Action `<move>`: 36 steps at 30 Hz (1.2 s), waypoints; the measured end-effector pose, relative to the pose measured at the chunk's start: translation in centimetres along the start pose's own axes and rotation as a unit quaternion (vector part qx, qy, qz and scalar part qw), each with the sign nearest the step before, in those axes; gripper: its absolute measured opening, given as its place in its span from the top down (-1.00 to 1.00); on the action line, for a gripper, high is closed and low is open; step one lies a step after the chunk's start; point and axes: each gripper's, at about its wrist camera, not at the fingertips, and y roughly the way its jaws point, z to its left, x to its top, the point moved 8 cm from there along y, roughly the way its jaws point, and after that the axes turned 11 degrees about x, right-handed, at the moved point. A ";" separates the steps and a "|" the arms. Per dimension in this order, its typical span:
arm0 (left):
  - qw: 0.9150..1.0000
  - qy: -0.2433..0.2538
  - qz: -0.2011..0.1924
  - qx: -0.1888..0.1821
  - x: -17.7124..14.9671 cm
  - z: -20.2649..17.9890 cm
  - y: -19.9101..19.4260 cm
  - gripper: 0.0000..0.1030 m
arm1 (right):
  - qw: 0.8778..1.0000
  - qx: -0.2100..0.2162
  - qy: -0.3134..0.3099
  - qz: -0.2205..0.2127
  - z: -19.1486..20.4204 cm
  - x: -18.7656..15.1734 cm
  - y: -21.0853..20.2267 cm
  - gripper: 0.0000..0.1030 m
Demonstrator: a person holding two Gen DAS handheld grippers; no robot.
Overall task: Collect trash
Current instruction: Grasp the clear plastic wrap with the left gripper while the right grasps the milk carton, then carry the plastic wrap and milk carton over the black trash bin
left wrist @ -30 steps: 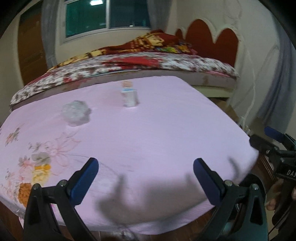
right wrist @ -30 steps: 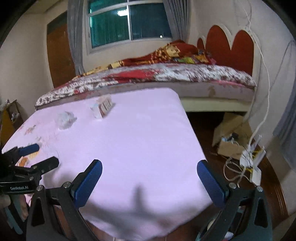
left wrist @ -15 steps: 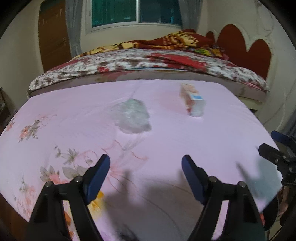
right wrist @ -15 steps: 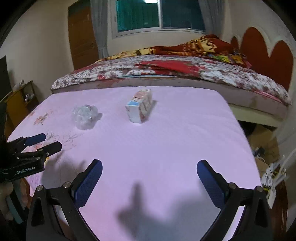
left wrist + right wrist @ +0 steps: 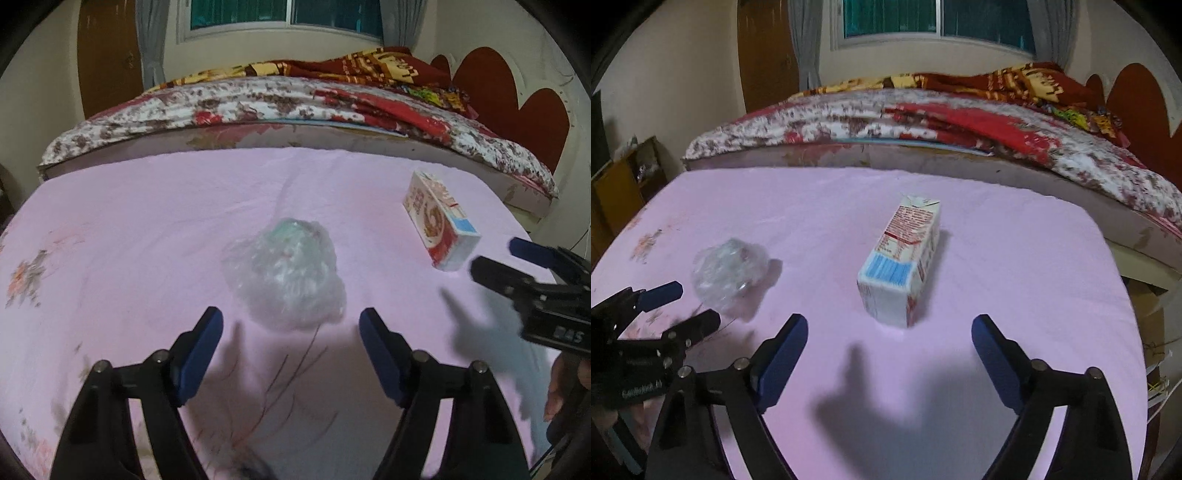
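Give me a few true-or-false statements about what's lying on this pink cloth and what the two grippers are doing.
1. The carton lies on its side. True.
2. The left gripper grips the plastic wad. False: its jaws are closing, but the wad lies ahead of them, untouched.
3. The wad touches the carton. False: bare pink cloth separates them.
4. The right gripper holds nothing. True.

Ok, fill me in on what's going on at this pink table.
A person holds a gripper in each hand over the pink tablecloth. The left gripper is lined up on a crumpled clear plastic bag, its jaws closing, with nothing between its fingers. The right gripper faces a small carton lying on its side, jaws also closing and empty. Neither piece has been picked up.
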 end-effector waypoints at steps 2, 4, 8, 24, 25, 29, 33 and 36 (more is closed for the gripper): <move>1.000 0.002 0.008 -0.001 0.3 -0.3 0.7 -0.50 | 1.000 -0.004 0.006 0.014 -0.5 0.4 1.6 -0.61; 1.000 0.004 0.006 0.002 0.7 -0.3 1.1 -0.49 | 1.000 -0.008 0.013 0.021 -1.0 0.8 2.7 -0.55; 1.000 0.002 0.008 0.004 1.5 -0.4 1.9 -0.45 | 0.999 -0.004 0.035 0.029 -1.9 1.2 4.1 -0.41; 1.000 -0.002 0.016 -0.002 1.3 0.3 2.5 0.45 | 0.999 -0.012 0.032 0.007 -2.3 1.3 1.5 0.30; 1.000 -0.001 0.010 -0.002 1.4 0.2 2.1 0.45 | 1.000 -0.011 0.029 0.001 -2.2 1.2 0.8 0.30; 1.000 0.005 -0.012 -0.004 1.3 -0.4 0.0 0.46 | 1.000 -0.014 0.015 -0.019 -1.5 0.8 -1.6 0.30; 0.999 0.012 -0.029 -0.013 0.8 -1.4 -2.2 0.46 | 0.999 -0.019 0.006 -0.041 -0.9 -0.7 -4.7 0.30; 0.999 0.005 -0.035 -0.029 -0.1 -2.2 -4.1 0.46 | 0.999 -0.022 -0.001 -0.048 -0.6 -2.1 -6.7 0.30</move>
